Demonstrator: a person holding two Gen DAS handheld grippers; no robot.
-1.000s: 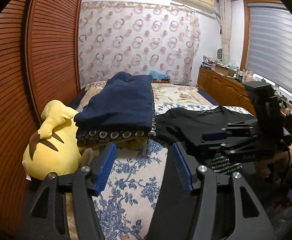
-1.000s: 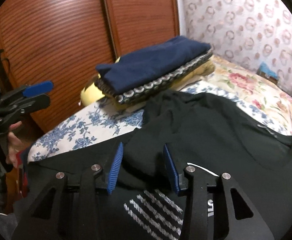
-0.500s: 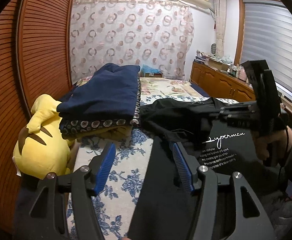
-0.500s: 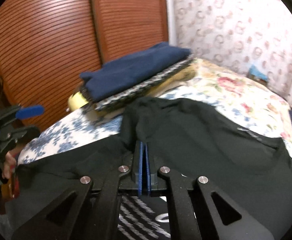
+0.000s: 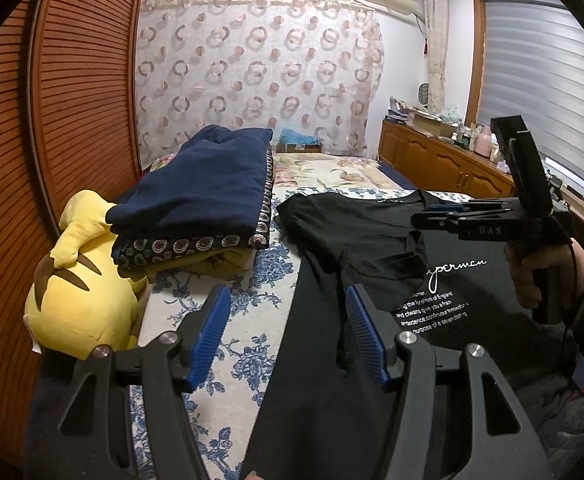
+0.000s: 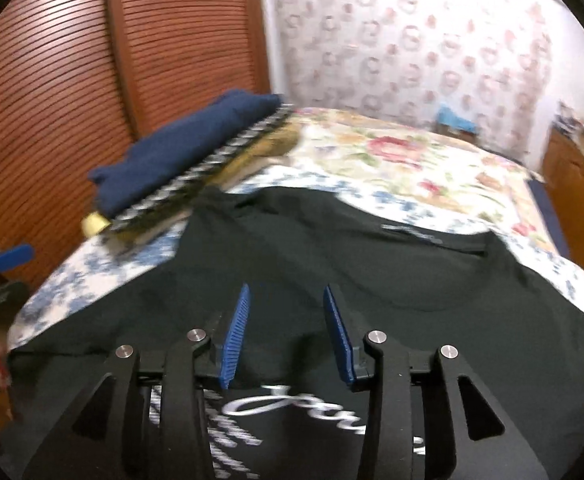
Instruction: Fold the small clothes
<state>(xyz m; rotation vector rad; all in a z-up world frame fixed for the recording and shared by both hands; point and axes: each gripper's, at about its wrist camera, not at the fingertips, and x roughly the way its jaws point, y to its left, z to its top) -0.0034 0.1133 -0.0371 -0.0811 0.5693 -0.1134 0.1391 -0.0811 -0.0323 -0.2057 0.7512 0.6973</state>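
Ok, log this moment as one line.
stage: sleeve folded | left gripper: open, empty | right gripper: open, above black printed cotton T-shirt | folded clothes stack: beside shirt

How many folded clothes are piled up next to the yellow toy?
3: a navy blue garment on top, a dark ring-patterned one under it, and an olive-yellow one at the bottom. More may be hidden beneath.

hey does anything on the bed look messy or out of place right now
Yes. The black T-shirt lies rumpled, one sleeve flipped over its white print. The yellow plush toy is wedged partly under the folded clothes stack, at the bed's edge.
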